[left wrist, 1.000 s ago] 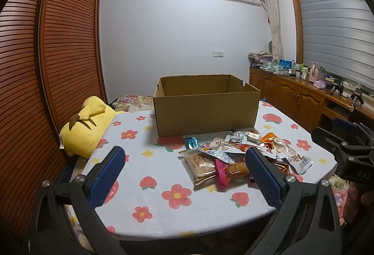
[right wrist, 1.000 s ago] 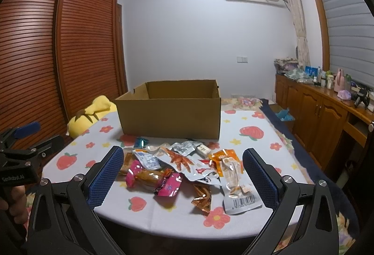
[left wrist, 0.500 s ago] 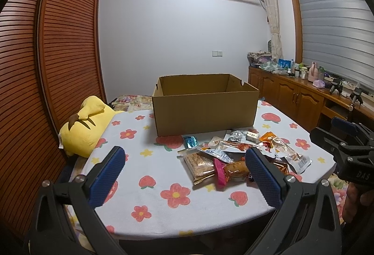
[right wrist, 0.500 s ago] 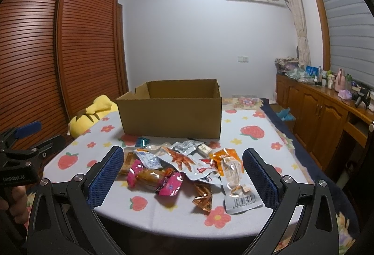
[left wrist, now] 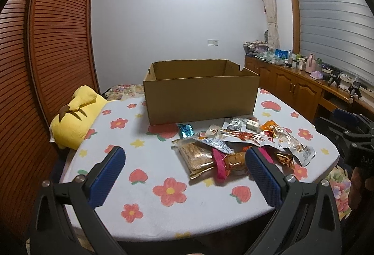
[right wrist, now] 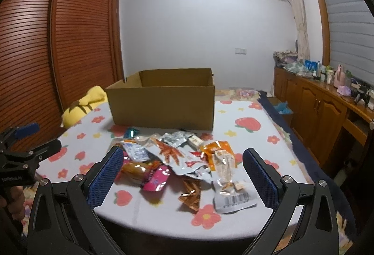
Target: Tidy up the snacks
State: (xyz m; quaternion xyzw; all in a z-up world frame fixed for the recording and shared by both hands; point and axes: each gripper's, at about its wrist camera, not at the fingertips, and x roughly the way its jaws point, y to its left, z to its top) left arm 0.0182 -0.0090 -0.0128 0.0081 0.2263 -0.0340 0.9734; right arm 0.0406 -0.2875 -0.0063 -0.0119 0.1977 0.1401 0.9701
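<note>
Both grippers are spread wide with nothing in them: the left gripper (left wrist: pixel 184 161) hangs over bare tablecloth (left wrist: pixel 149 196), the right gripper (right wrist: pixel 182 166) sits right above the near edge of the snack pile (right wrist: pixel 182 156). The snacks lie between the right one's fingers and just ahead of them, all loose on the cloth in front of the cardboard box (right wrist: pixel 163 103), which stands further out, open at the top. From the left gripper the pile is off toward its right finger.

My guess at what could bite here: the packets overlap, so pinching one probably drags its neighbours along, and the barcode pack (right wrist: pixel 231 194) and the orange wrapper (right wrist: pixel 191 191) lie nearest the table's front edge, so a nudge could sweep them off. The foil looks slippery too
</note>
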